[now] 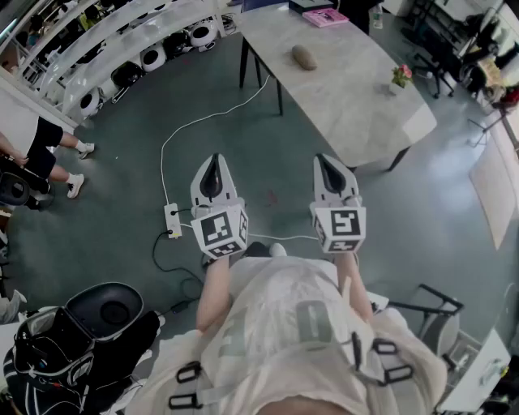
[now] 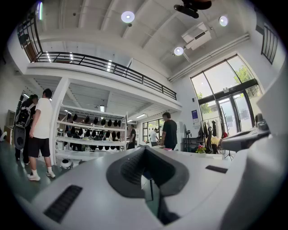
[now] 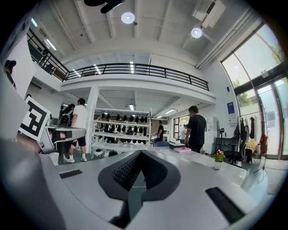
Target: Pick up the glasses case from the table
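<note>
The glasses case [image 1: 304,57] is a brown oval lying on the long pale table [image 1: 357,105] far ahead of me in the head view. I cannot make it out in either gripper view. Both grippers are held side by side over the green floor, well short of the table and pointing towards it. My left gripper [image 1: 213,168] [image 2: 145,155] is shut with nothing between its jaws. My right gripper [image 1: 328,168] [image 3: 140,155] also has its jaws together, and it holds nothing.
A pink book [image 1: 324,16] [image 3: 182,149] and a small flower pot [image 1: 400,77] [image 3: 219,156] share the table. A power strip [image 1: 172,219] with white cable lies on the floor. Black bags [image 1: 81,340] sit lower left, a chair [image 1: 438,316] lower right. People stand by helmet shelves [image 1: 146,57].
</note>
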Available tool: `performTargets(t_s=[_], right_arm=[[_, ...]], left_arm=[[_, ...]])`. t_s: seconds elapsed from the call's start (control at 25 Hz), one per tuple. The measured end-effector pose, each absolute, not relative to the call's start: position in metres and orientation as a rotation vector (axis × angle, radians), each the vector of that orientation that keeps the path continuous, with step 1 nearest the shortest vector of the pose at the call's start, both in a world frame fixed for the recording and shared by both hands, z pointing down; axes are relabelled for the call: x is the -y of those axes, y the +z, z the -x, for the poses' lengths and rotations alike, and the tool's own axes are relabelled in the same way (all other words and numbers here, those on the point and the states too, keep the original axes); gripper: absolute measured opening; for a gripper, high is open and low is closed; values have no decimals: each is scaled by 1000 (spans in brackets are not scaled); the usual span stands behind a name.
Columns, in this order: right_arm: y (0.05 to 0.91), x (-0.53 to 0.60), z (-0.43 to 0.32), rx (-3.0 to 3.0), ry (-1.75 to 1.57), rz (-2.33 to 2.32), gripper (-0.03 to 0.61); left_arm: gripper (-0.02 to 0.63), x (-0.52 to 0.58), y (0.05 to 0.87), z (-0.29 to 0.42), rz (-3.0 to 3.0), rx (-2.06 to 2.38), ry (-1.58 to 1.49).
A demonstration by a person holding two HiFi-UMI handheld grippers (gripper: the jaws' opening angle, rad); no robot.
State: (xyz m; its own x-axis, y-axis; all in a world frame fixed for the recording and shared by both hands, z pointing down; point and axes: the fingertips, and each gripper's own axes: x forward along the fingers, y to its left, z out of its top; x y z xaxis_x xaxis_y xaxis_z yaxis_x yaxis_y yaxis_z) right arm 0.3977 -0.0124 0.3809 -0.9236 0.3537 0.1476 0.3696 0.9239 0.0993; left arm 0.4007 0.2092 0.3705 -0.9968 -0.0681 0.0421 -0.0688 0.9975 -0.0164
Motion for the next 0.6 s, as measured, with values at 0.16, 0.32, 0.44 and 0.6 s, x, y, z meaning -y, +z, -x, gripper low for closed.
performTargets(t_s=[0.16,0.32,0.44,0.6], right_arm=[[383,10,-392,2963,-185,590,2],[388,0,-394,2927,-137,625,2],[394,0,-392,2898,-115,619,2],[401,2,-391,2885,-83,606,2]], left_arm=[[2,-205,370,-396,-111,3096,31],[2,-206,373,-397,-108,3085,36],[2,-205,381,-399,-95,3060,35],[2,-203,392,-401,-86,3027,38]])
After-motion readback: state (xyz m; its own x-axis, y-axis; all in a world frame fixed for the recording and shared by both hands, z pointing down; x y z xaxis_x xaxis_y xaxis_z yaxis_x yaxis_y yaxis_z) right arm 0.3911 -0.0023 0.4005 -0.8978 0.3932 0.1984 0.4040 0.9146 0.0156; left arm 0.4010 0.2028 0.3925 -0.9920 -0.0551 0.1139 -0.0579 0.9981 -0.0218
